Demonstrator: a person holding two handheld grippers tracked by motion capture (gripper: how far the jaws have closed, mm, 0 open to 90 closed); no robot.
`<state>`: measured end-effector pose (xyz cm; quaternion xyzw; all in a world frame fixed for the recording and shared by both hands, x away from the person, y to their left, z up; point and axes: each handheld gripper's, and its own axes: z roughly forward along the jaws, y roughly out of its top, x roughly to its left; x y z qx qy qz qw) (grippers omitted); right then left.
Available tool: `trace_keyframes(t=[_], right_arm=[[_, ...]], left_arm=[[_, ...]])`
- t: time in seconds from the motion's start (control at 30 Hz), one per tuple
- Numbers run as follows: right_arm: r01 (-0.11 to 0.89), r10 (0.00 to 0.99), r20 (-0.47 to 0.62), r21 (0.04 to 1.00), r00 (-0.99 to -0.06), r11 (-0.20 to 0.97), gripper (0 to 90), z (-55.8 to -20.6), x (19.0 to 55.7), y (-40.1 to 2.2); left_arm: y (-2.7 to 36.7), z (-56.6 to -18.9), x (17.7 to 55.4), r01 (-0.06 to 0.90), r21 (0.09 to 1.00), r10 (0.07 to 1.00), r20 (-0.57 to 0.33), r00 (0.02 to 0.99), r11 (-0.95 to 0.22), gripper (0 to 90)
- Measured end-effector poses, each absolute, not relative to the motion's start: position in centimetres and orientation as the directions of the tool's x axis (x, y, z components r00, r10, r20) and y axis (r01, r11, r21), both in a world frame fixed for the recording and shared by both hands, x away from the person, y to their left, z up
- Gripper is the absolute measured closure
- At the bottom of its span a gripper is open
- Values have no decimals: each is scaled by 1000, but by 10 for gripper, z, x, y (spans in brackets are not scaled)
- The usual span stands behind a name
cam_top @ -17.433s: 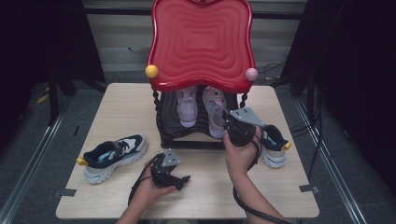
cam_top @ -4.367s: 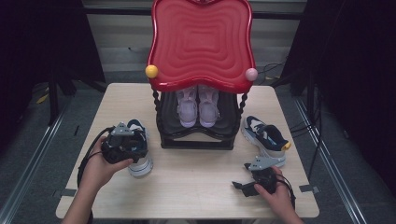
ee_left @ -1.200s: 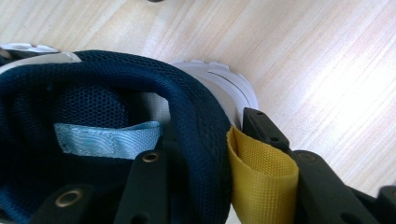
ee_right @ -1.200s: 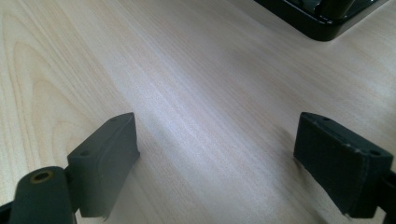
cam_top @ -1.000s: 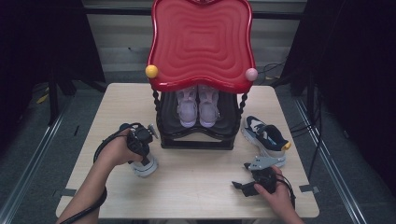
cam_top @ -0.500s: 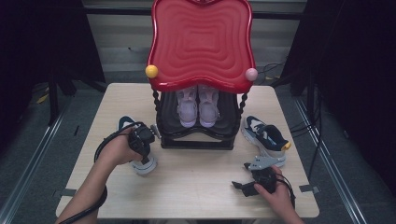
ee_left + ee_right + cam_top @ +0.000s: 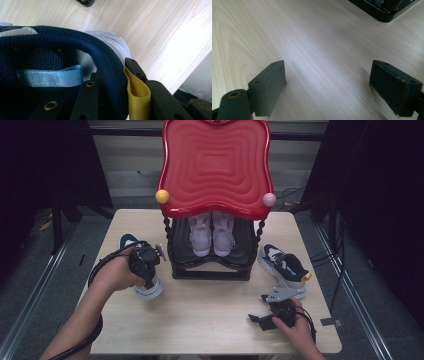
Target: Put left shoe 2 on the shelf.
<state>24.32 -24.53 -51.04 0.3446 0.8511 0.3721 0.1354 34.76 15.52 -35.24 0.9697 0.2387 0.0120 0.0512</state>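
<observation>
- Here, the left hand-held gripper (image 7: 145, 261) is clamped on the heel collar of a navy sneaker (image 7: 146, 287); in the left gripper view one black jaw sits inside the sneaker's mesh collar (image 7: 75, 45) and the other outside it, against the yellow heel loop (image 7: 137, 91); the jaws have just been closing, with the collar between them.
- The navy sneaker is at the left half of the table (image 7: 200, 320), just left of the black base of the shoe rack (image 7: 210, 270); its long axis runs from far-left to near-right across the table; the white-soled end that shows below the hand points toward the person and slightly right; whether the sole touches the table I cannot tell.
- The right hand-held gripper (image 7: 260, 320) rests low at the near right of the table, held in the right hand (image 7: 295, 325); its jaws stand wide apart over bare wood, with nothing between them.
- A second navy sneaker (image 7: 284, 266) lies right of the rack, its yellow heel tab toward the near right; a pair of pink shoes (image 7: 212, 232) sits inside the rack under the red top (image 7: 215, 165), toes toward the person.
</observation>
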Motion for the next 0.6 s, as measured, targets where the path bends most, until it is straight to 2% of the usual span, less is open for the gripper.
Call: trace_keyframes(t=[0.6], right_arm=[[489, 686, 30, 724, -727, 486, 129, -510, 243, -245]], left_arm=[[155, -288, 345, 460, 130, 468, 45, 882, -878, 746]])
